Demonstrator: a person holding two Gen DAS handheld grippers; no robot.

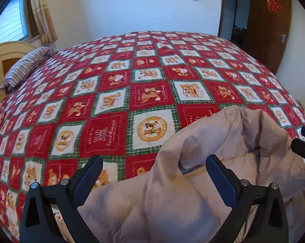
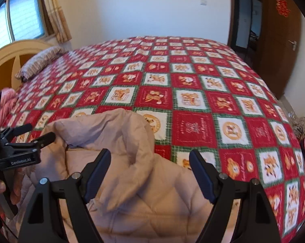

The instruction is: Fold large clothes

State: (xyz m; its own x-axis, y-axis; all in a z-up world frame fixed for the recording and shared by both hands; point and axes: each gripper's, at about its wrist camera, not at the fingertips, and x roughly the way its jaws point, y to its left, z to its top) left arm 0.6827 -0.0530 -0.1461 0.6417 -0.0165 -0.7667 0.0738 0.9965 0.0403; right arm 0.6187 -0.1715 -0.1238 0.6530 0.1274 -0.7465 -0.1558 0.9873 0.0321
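A pale beige quilted jacket lies bunched at the near edge of the bed, with its collar or hood puffed up. My left gripper is open wide just above it, and a fold of the jacket rises between the fingers without either pad pressing on it. In the right wrist view the jacket fills the lower middle. My right gripper hangs open over it, nothing pinched. The left gripper shows at the left edge, held by a hand. The right gripper peeks in at the far right of the left wrist view.
A red, white and green checked blanket with bear prints covers the whole bed. A striped pillow lies by the yellow headboard at the far left. Pink cloth sits at the left edge. A brown door stands open at the right.
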